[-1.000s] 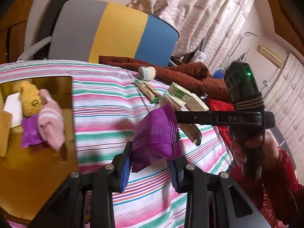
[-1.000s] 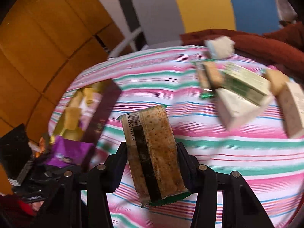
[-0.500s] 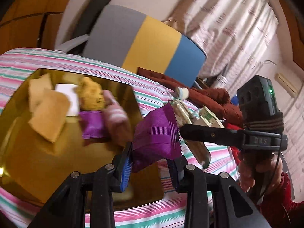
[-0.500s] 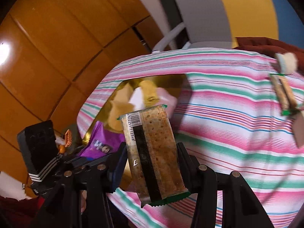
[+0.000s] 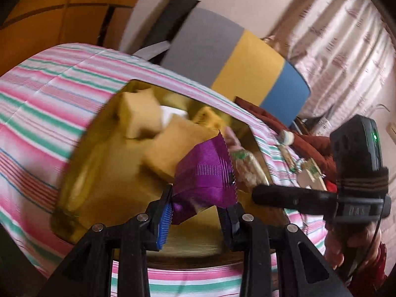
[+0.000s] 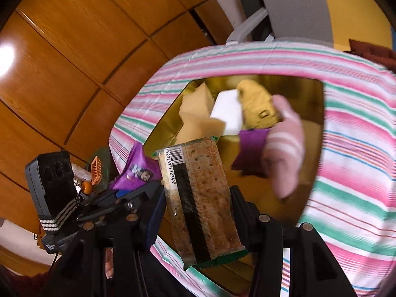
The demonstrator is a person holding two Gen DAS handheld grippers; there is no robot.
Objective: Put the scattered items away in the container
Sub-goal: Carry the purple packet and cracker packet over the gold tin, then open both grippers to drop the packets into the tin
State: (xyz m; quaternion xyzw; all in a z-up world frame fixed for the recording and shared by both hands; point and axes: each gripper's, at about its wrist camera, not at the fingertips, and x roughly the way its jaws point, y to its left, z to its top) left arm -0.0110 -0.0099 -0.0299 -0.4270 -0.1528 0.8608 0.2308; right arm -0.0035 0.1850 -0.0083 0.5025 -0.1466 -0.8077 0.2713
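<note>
Seen along the left gripper (image 5: 195, 214): clamped on a purple foil packet (image 5: 205, 175), packet held up over the near half of a gold container (image 5: 74, 193) set on a bench draped in a pink, green and white striped cloth (image 5: 39, 113). Inside the container: tan pouches (image 5: 141, 116), a white block (image 6: 227, 113), a yellow crumbly snack (image 6: 257, 109), a second purple packet (image 6: 250, 146) and a pink striped sock (image 6: 284, 156), all bunched toward the far wall. At right in the same view, the right gripper (image 6: 198, 210) reaching in sideways, gripped by a hand (image 5: 356, 242) in a red sleeve (handle showing a green light). From the right wrist camera: pressed shut on a clear cracker pack (image 6: 198, 195) with a barcode and a dark stripe, pack standing upright between the fingers (image 6: 240, 203) and hanging above the container's near edge. Still out on the cloth beyond the container, toward the right: a small white roll (image 5: 285, 137) and several packaged items (image 5: 309, 170), too blurred to tell apart. Behind the bench: a chair (image 5: 237, 66) with a grey, yellow and blue back, a dark red blanket (image 5: 304, 143), wooden wall panels (image 6: 74, 57) and a patterned curtain (image 5: 346, 39).
</note>
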